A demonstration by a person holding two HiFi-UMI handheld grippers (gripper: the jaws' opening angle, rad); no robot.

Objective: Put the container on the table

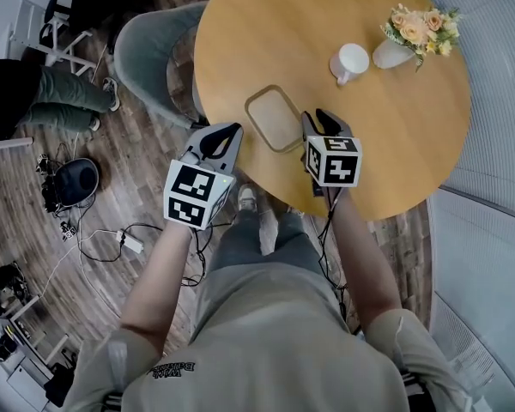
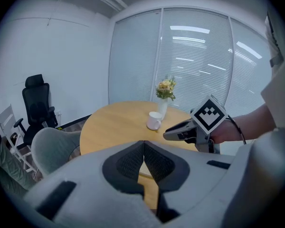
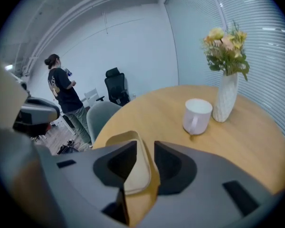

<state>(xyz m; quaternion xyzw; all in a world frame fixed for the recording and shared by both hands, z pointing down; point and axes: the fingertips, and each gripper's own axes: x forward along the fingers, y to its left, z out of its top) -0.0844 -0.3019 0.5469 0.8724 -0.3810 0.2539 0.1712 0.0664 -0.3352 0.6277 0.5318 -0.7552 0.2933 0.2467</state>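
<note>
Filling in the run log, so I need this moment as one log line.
container flat on table near edge | right gripper open, jaws astride its rim | left gripper shut, empty

The right gripper [image 3: 145, 148] is hiding the near end of the container [image 3: 137, 175] behind its own body. The table [image 1: 266, 24] is covering part of the grey chair [image 1: 150, 54], and the head view's left edge is cutting off a person [image 1: 43, 101], leaving only legs showing.
</note>
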